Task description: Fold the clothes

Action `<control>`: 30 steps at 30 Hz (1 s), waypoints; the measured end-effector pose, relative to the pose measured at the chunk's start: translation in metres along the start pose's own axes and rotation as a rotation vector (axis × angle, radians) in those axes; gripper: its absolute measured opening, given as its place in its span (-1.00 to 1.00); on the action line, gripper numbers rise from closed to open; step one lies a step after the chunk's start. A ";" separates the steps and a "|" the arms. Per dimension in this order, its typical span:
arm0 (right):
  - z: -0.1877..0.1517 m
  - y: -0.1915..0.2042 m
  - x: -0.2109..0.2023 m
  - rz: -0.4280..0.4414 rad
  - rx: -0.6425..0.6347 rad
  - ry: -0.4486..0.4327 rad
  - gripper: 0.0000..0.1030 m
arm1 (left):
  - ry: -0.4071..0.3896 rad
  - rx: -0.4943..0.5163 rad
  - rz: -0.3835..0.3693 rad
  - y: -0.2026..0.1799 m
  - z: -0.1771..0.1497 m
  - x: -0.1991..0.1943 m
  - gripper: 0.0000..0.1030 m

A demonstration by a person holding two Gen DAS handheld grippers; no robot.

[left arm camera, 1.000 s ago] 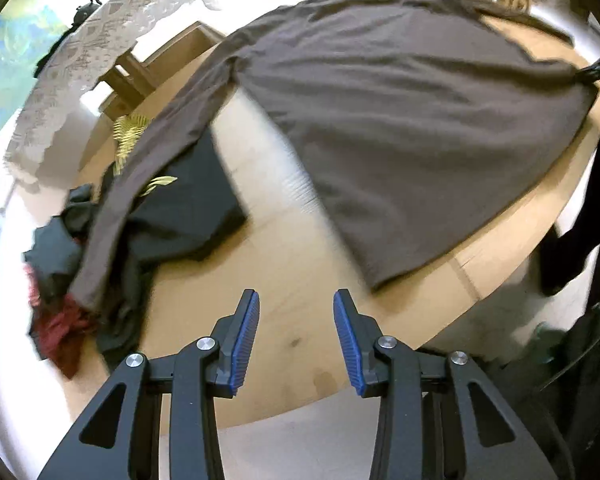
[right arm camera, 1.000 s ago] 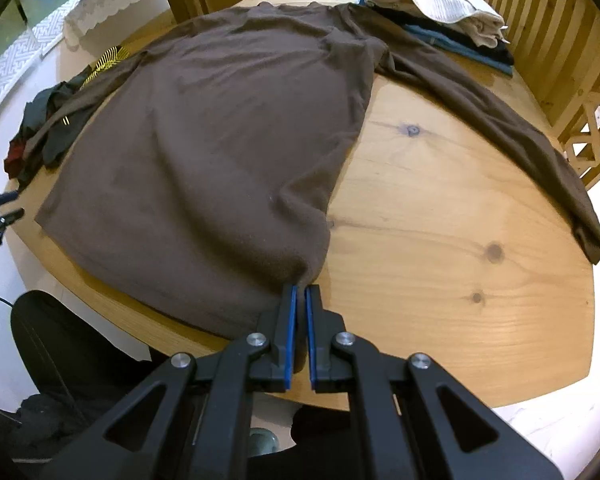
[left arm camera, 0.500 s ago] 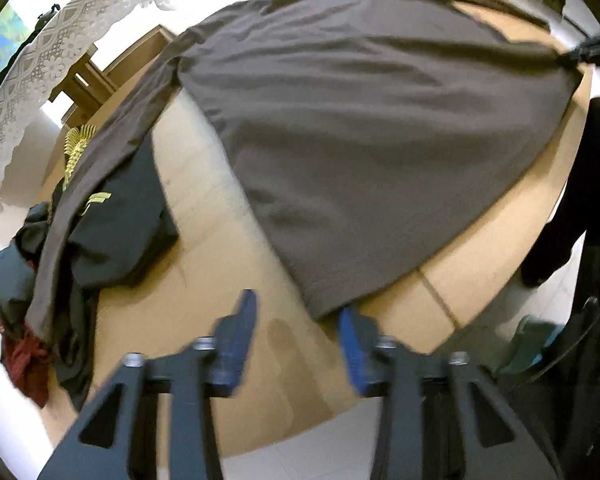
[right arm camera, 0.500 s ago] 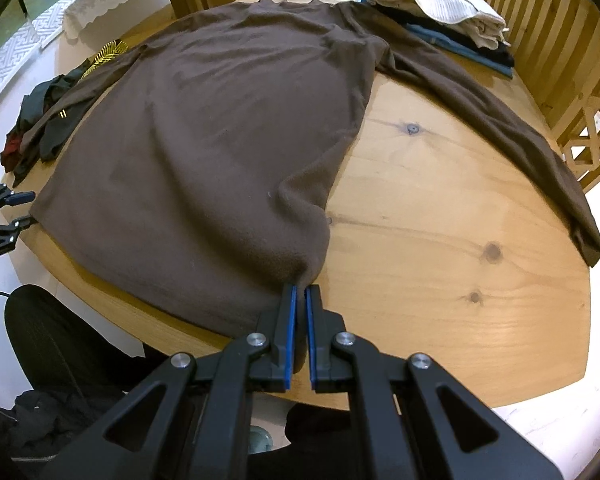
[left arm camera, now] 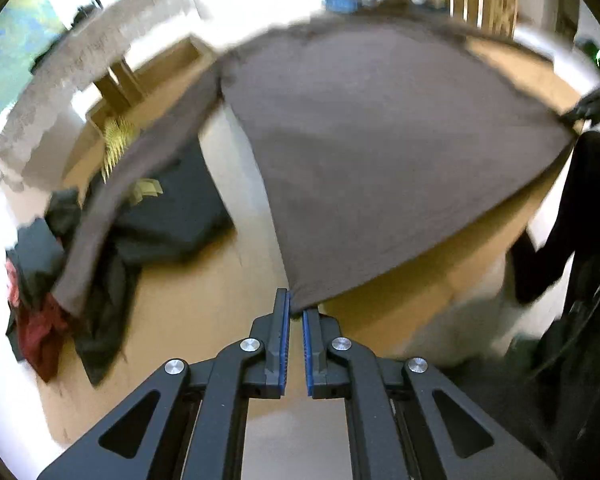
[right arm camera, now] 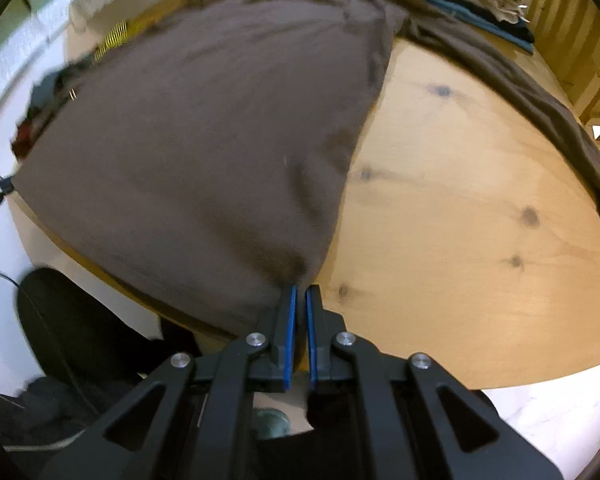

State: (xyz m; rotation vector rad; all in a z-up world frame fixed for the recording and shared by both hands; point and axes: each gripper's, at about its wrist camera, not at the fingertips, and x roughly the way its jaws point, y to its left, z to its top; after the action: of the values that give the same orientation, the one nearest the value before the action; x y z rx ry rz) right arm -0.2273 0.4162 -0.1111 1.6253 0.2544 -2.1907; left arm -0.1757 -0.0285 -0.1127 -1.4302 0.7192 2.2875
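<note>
We see the brown long-sleeved shirt (right arm camera: 204, 128) spread across the wooden table (right arm camera: 480, 220), filling the centre and upper left of the right wrist view. The left gripper (left arm camera: 295, 312) pinches one hem corner at lower centre of its frame; the right gripper (right arm camera: 301, 294) pinches the other likewise. To carry the hem well, we judge both corners should rise together, level and taut, clear of the dark clothes heap (left arm camera: 112, 240) at left.

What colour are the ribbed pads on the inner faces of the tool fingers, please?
Blue, on black fingers; the pads show best in the left wrist view.
</note>
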 end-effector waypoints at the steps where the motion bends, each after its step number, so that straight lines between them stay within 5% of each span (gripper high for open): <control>1: 0.000 0.003 -0.001 -0.020 -0.013 -0.001 -0.90 | 0.043 0.020 0.005 -0.003 -0.003 0.009 -0.89; 4: 0.002 0.003 -0.013 -0.047 -0.016 -0.004 -0.86 | 0.069 0.042 0.038 -0.002 -0.003 0.010 -0.83; 7: 0.007 0.001 -0.040 -0.116 -0.033 -0.062 -0.67 | 0.008 0.013 0.027 0.011 0.007 -0.015 -0.74; 10: 0.030 0.001 -0.058 -0.098 -0.037 -0.162 -0.55 | -0.090 -0.005 0.023 0.015 0.037 -0.035 -0.73; 14: 0.077 0.008 -0.034 -0.089 -0.065 -0.234 -0.55 | -0.157 0.033 -0.049 0.005 0.094 -0.010 -0.64; 22: 0.136 -0.024 0.033 -0.169 -0.048 -0.148 -0.55 | -0.051 0.043 -0.103 -0.011 0.112 0.068 -0.68; 25: 0.133 -0.031 0.036 -0.182 -0.076 -0.131 -0.52 | -0.082 0.034 -0.110 -0.017 0.103 0.064 -0.68; 30: 0.133 -0.050 0.030 -0.253 -0.078 -0.065 -0.17 | -0.053 0.028 -0.139 -0.021 0.083 0.049 -0.71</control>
State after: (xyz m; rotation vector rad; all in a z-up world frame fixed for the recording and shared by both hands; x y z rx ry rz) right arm -0.3723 0.4052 -0.1031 1.5485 0.5454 -2.3804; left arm -0.2456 0.0382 -0.1323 -1.3572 0.6145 2.1920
